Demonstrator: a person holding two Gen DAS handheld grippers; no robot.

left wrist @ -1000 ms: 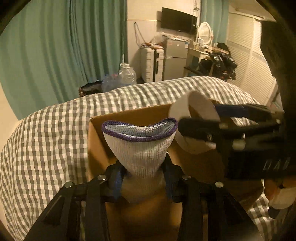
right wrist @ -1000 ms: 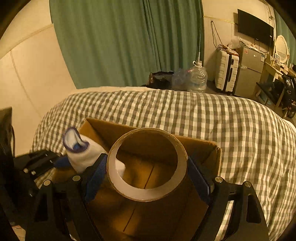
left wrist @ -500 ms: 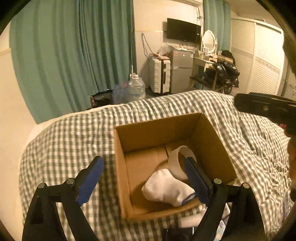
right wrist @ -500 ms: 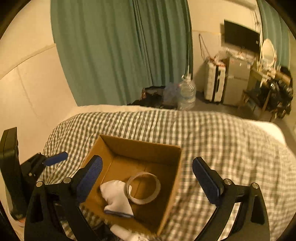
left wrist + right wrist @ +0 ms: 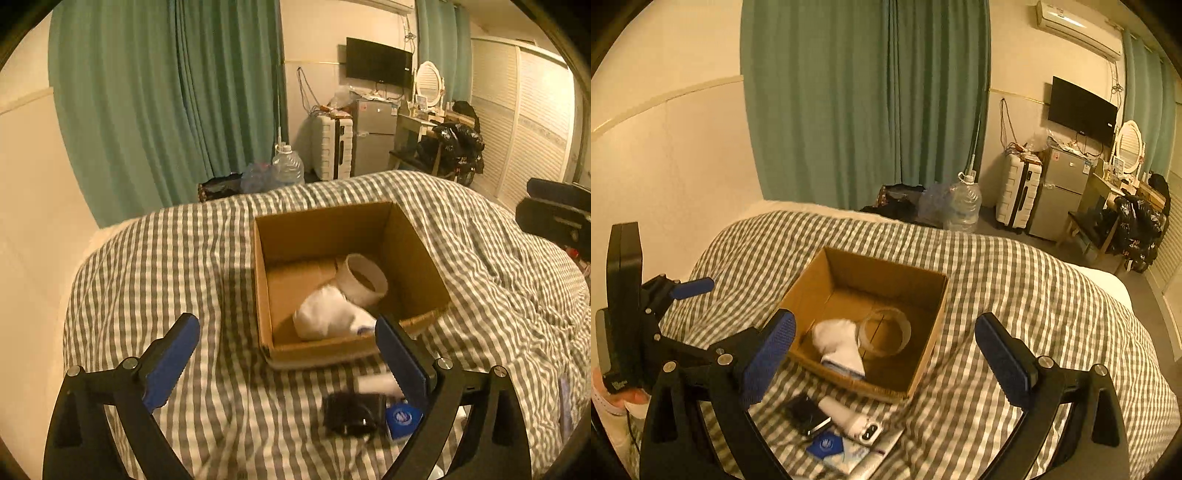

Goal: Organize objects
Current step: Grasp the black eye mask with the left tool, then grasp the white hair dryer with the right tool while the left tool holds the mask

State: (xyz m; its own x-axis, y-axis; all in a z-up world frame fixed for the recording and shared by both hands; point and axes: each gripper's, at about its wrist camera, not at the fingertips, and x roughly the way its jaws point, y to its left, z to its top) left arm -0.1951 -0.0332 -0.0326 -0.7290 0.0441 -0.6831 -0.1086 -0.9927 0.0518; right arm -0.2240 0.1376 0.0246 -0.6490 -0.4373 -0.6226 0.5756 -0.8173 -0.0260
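An open cardboard box [image 5: 424, 254] [image 5: 827, 266] sits on the checked bedspread. Inside lie a white sock [image 5: 327, 314] [image 5: 836, 338] and a tape roll [image 5: 364, 280] [image 5: 884, 332], side by side. My left gripper [image 5: 288, 354] is open and empty, above the bed in front of the box. My right gripper [image 5: 884, 354] is open and empty, raised over the box's near edge. In front of the box lie a black device [image 5: 351, 413] [image 5: 807, 413], a white tube-shaped item [image 5: 849, 417] and a blue packet [image 5: 402, 417] [image 5: 825, 445].
The checked bedspread [image 5: 166, 266] [image 5: 1034, 295] covers the bed. Beyond it are green curtains [image 5: 868, 92], a water jug [image 5: 964, 203], a white suitcase [image 5: 1015, 195] and a small fridge [image 5: 1060, 192]. The left gripper shows at the left edge of the right wrist view [image 5: 690, 288].
Both grippers opened and let go: the sock and the tape roll now lie in the box. Both grippers pulled back and up from the box.
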